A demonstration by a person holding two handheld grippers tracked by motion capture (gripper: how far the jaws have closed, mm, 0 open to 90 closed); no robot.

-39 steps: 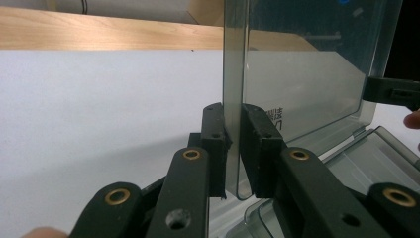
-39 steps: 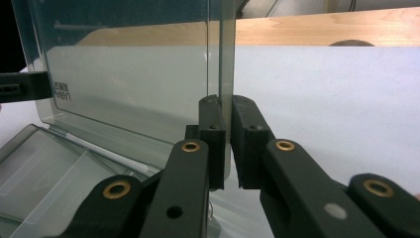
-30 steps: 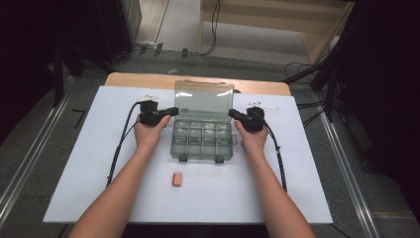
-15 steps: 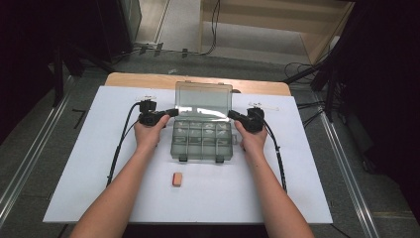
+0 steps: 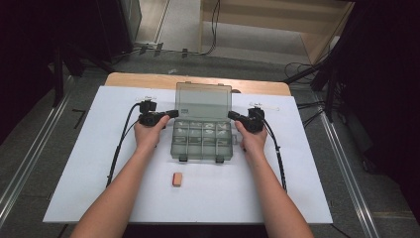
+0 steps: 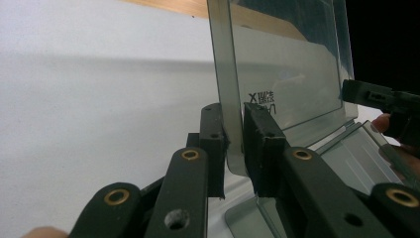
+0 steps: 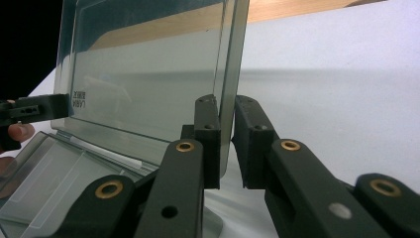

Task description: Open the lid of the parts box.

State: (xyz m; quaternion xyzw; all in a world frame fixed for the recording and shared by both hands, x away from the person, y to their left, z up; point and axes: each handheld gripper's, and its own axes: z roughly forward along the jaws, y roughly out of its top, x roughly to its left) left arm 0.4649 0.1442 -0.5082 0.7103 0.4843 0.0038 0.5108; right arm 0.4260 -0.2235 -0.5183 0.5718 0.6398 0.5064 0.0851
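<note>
High view showed smoky clear compartment box [image 5: 202, 139], lid [image 5: 203, 100] upright between left gripper [image 5: 172, 113] and right gripper [image 5: 232, 115], both clamping its side edges, compartment contents indistinct.

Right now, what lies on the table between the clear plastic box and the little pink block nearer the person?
Nothing: in the high view a bare strip of the white table sheet separates the box from the pink block.
</note>
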